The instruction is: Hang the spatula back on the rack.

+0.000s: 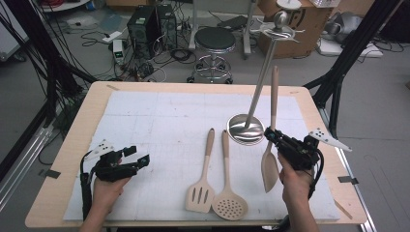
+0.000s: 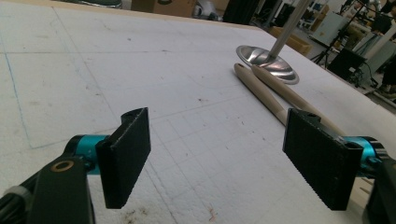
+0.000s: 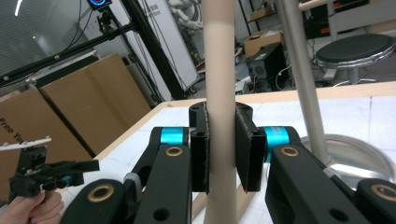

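My right gripper (image 1: pixel 270 134) is shut on the handle of a beige spoon (image 1: pixel 270 169), which stands nearly upright with its bowl hanging just above the white mat (image 1: pixel 145 121). In the right gripper view both pads press the spoon handle (image 3: pixel 219 56). A metal stand (image 1: pixel 246 128) with a round base and a tall pole rises just left of it. A slotted spatula (image 1: pixel 200 193) and a perforated skimmer (image 1: pixel 229 205) lie flat mid-table. My left gripper (image 1: pixel 138 155) rests open at the lower left, jaws wide and empty (image 2: pixel 219 158), facing the spatula handle (image 2: pixel 261 91) and the skimmer handle (image 2: pixel 299 100).
The stand's hook arms (image 1: pixel 280 30) spread at the top of the pole, above the table's far edge. Beyond the table stand a round stool (image 1: pixel 214 41), computer towers (image 1: pixel 147 24) with cables, and cardboard boxes (image 1: pixel 295 29). Black frame legs (image 1: pixel 338 77) flank the right corner.
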Demonstrator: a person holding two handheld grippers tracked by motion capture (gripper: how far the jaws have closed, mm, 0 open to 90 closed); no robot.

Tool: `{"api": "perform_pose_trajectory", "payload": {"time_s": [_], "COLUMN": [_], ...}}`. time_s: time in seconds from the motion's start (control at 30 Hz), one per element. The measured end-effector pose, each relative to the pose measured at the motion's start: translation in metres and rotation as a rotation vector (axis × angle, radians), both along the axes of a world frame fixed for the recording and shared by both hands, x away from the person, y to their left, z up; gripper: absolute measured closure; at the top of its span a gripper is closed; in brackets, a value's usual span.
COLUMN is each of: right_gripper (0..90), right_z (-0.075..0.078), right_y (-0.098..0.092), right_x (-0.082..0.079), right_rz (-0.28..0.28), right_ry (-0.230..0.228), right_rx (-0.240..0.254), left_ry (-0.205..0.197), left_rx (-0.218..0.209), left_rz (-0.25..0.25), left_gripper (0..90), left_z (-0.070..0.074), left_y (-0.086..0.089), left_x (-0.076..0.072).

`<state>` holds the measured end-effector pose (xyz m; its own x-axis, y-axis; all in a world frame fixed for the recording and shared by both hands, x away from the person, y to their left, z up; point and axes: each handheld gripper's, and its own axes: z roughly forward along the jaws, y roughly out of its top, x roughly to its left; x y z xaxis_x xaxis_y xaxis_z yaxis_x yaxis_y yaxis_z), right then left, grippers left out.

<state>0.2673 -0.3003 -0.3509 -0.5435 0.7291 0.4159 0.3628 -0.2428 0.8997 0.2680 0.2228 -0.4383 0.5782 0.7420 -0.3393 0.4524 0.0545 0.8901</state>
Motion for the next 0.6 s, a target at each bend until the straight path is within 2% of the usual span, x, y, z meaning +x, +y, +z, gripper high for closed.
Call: {"api": "perform_pose_trajectory", "payload": {"time_s": [0.3,0.37,0.6], "right_gripper": [78.2,78.2,78.2], "right_z": [0.008,0.011,0.019], "right_y": [-0.004,-0.006,-0.012], "right_x": [0.000,-0.001,-0.002], "right_rz": [-0.017,-0.022,-0.044], "right_ry": [-0.017,-0.026,-0.042], "right_rx": [0.007,0.027,0.047], "left_ry": [-0.001,-0.002,0.000], "left_rx": [0.000,-0.002,0.003], "left_rz": [0.001,0.001,0.000], "left_gripper": [23.9,23.9,23.9], "left_z": [0.000,0.000,0.000], "left_y": [0.000,0.000,-0.001], "left_x": [0.000,0.000,0.000]}}
